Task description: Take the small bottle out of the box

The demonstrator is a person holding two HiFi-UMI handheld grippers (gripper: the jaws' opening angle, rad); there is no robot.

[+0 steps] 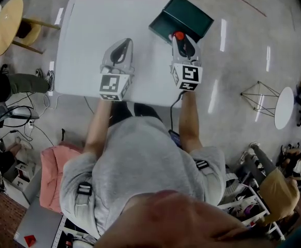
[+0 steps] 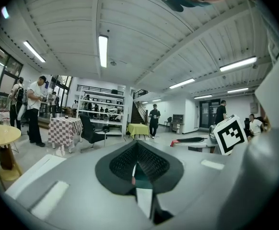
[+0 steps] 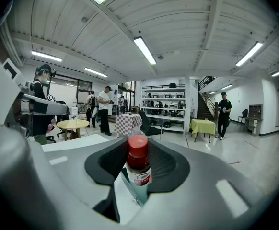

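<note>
A small brown bottle [image 3: 138, 169] with a red cap and a white label stands upright between the pads of my right gripper [image 3: 138, 163], which is shut on it. In the head view that gripper [image 1: 183, 45] hangs over the white table [image 1: 88, 40], just in front of the open dark green box [image 1: 184, 15], with the bottle's red cap [image 1: 179, 35] showing at its tip. My left gripper [image 1: 120, 49] hovers over the table's middle, left of the box. Its dark pads [image 2: 122, 164] meet with nothing between them.
A round wooden table [image 1: 5, 22] stands off the white table's left side. A white round stool [image 1: 284, 107] and a wire frame [image 1: 259, 94] are on the floor at the right. A pink bundle [image 1: 52, 169] lies near the person's left. People stand far back in the hall.
</note>
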